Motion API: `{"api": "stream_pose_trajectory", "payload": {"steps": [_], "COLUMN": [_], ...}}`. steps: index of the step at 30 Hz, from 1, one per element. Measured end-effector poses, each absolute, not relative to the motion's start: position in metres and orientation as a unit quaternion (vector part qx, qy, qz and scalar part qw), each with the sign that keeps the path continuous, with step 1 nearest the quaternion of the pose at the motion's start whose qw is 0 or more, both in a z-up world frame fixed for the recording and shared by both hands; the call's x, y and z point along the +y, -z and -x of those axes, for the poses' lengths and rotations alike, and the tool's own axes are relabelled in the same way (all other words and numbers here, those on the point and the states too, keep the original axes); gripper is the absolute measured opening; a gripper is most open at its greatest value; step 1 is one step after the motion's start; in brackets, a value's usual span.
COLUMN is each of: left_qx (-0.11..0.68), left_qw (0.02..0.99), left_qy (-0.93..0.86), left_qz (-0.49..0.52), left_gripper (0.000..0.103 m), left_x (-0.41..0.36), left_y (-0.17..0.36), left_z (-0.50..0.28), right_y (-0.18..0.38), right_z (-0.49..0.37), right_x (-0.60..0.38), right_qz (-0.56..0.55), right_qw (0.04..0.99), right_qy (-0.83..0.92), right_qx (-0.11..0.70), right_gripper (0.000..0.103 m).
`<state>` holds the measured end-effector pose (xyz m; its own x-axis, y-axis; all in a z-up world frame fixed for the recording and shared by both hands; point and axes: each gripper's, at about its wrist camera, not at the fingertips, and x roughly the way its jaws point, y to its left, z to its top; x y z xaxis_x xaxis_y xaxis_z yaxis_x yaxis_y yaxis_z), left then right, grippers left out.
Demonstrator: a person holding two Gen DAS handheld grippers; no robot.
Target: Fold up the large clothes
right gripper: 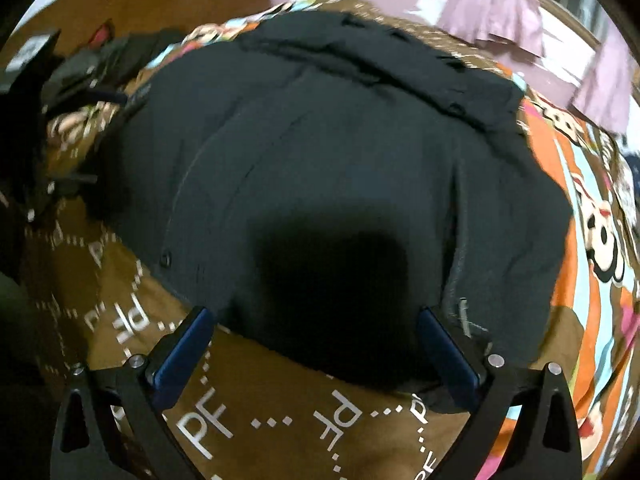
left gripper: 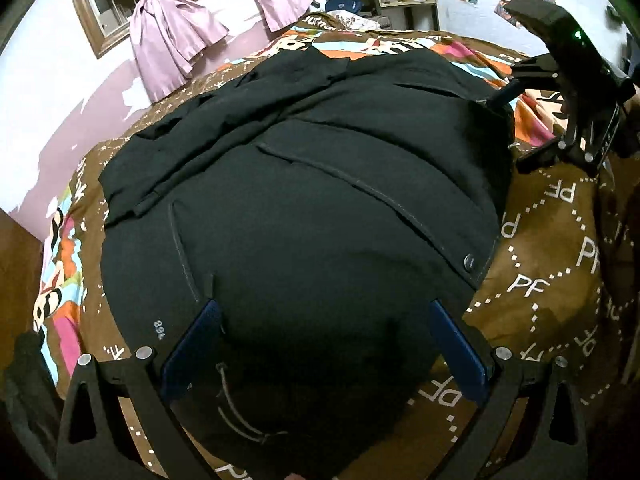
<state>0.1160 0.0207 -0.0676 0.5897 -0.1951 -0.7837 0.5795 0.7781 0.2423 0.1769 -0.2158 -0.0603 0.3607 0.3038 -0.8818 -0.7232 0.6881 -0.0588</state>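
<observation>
On the far left of the left wrist view, a pink curtain (left gripper: 168, 36) hung knotted by a framed window (left gripper: 104, 12). Below it the black garment (left gripper: 304, 184) lay spread across the bed (left gripper: 568, 264), which wore a brown cover printed with "PF" letters and bright cartoon patches. A round snap button (left gripper: 469, 261) showed near the garment's right edge. The left gripper (left gripper: 326, 316) hovered over the near end of the cloth, its jaws spread wide and holding nothing. At the upper right, the right gripper (left gripper: 576, 92) sat at the garment's far right edge.

In the right wrist view, a dark pile (right gripper: 100, 64) lay at the upper left. The right gripper's (right gripper: 316, 322) jaws were released, straddling the garment's (right gripper: 344, 168) near hem above the bed (right gripper: 140, 320). The curtain (right gripper: 496, 12) hung at the upper right.
</observation>
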Motion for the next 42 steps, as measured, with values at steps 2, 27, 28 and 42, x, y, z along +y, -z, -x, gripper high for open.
{"api": "stream_pose_trajectory", "payload": {"steps": [2,27,28,42], "left_qx": [0.406,0.332,0.333,0.342], "left_qw": [0.852,0.885,0.885,0.869], "left_qy": [0.226,0.168,0.168,0.166], "left_qz": [-0.241,-0.28,-0.28,-0.318], "left_gripper": [0.101,0.101,0.101,0.102], "left_x": [0.019,0.002,0.002,-0.002], "left_y": [0.076,0.128,0.127,0.146], "left_z": [-0.117,-0.09,-0.09,-0.108], "right_y": [0.068,0.092,0.081,0.039], "right_z": [-0.173,-0.185,-0.189,-0.208], "right_x": [-0.211,-0.154,-0.155,-0.149], "right_qz": [0.263,0.361,0.337,0.248], "right_qw": [0.787,0.831,0.839,0.833], "right_qy": [-0.321,-0.257,-0.263,-0.287], "right_qx": [0.457,0.337,0.337,0.403], "right_gripper": [0.103,0.103,0.103,0.103]}}
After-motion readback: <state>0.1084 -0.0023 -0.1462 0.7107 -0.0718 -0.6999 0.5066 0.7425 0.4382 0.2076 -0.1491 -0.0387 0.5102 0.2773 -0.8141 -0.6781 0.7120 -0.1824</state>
